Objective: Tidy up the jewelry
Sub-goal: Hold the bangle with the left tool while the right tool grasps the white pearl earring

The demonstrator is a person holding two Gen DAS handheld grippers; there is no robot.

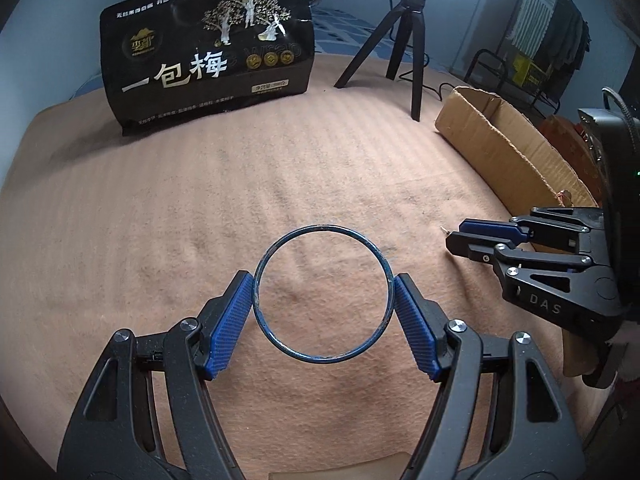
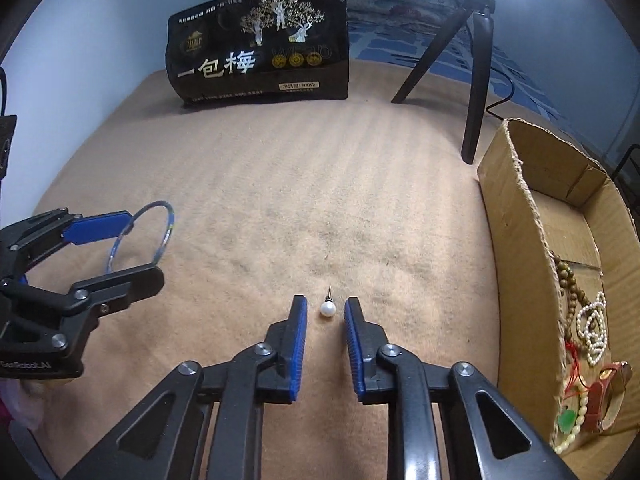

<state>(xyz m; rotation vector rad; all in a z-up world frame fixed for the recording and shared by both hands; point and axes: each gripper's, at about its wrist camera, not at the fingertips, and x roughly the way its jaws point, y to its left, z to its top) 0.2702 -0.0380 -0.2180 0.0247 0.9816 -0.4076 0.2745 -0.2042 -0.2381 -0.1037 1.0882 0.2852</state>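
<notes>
My left gripper (image 1: 323, 285) is shut on a thin blue bangle (image 1: 280, 242), its blue pads pressing the ring's two sides, above the tan blanket. The bangle also shows in the right wrist view (image 2: 165, 236), held by the left gripper (image 2: 120, 240). My right gripper (image 2: 326, 309) is open, its pads on either side of a white pearl stud earring (image 2: 327, 309) lying on the blanket, not touching it. The right gripper shows at the right in the left wrist view (image 1: 454, 240).
An open cardboard box (image 2: 516, 248) at the right holds bead necklaces, a pearl strand and other jewelry (image 2: 592, 332). A black snack bag (image 2: 260, 52) stands at the back. A black tripod (image 2: 476, 80) stands back right. The tan blanket (image 2: 300, 200) covers the surface.
</notes>
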